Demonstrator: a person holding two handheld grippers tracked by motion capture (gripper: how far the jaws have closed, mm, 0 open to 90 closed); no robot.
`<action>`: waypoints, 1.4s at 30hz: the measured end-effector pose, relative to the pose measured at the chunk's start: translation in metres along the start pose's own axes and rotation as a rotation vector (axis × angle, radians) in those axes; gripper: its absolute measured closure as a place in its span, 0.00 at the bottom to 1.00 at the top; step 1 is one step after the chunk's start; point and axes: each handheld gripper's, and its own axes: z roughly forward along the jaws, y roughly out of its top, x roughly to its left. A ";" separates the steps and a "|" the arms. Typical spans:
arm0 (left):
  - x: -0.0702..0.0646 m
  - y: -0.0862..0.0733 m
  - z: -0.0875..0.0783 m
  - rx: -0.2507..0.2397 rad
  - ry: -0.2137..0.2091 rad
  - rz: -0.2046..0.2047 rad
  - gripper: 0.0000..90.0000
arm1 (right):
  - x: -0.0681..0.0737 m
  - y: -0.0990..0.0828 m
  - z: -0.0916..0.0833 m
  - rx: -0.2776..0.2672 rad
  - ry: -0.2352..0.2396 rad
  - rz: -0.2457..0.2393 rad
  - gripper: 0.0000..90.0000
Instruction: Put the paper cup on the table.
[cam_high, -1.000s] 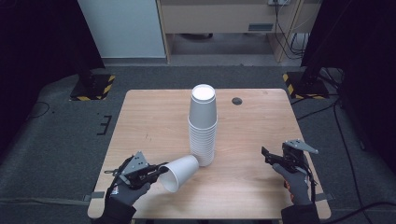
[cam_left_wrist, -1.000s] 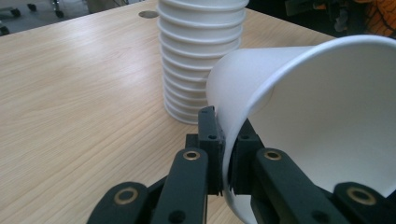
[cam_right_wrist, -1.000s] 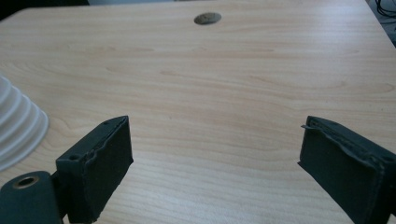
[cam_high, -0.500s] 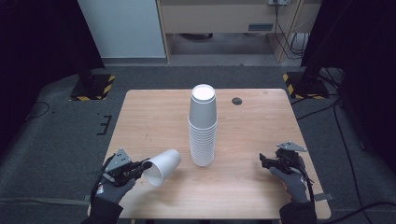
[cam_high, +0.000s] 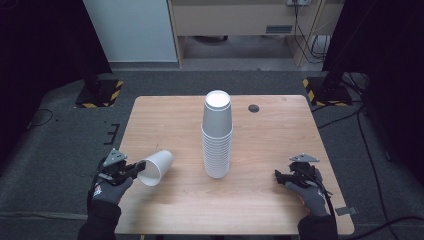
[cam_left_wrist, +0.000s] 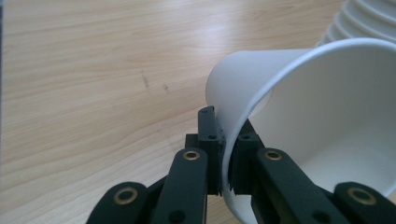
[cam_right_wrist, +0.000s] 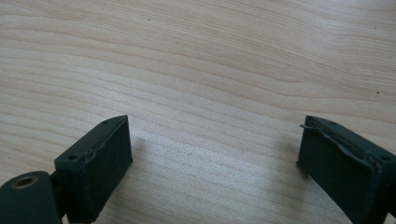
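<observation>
The left gripper (cam_high: 131, 170) is clamped on the rim of a single white paper cup (cam_high: 156, 166), tipped sideways at eight o'clock from the tall stack of white paper cups (cam_high: 217, 137). The right gripper (cam_high: 284, 176) hangs open, holding nothing, at four o'clock. The thin rim could likely buckle or slip under the pinch, dropping the cup onto the wooden table (cam_high: 170, 115).

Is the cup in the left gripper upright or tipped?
Tipped. The cup lies on its side in the left gripper, whose jaws pinch its rim, mouth toward the hand, base toward the stack.
</observation>
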 end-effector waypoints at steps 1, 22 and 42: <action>0.003 0.001 0.000 0.010 0.010 -0.009 0.95 | 0.000 0.000 0.000 0.000 -0.001 -0.001 0.11; 0.029 0.042 -0.012 0.321 0.138 -0.006 0.96 | 0.001 -0.004 0.002 -0.028 0.004 0.010 0.07; 0.025 0.056 0.007 0.694 0.123 -0.042 0.95 | 0.002 -0.004 0.002 -0.028 0.002 0.007 0.06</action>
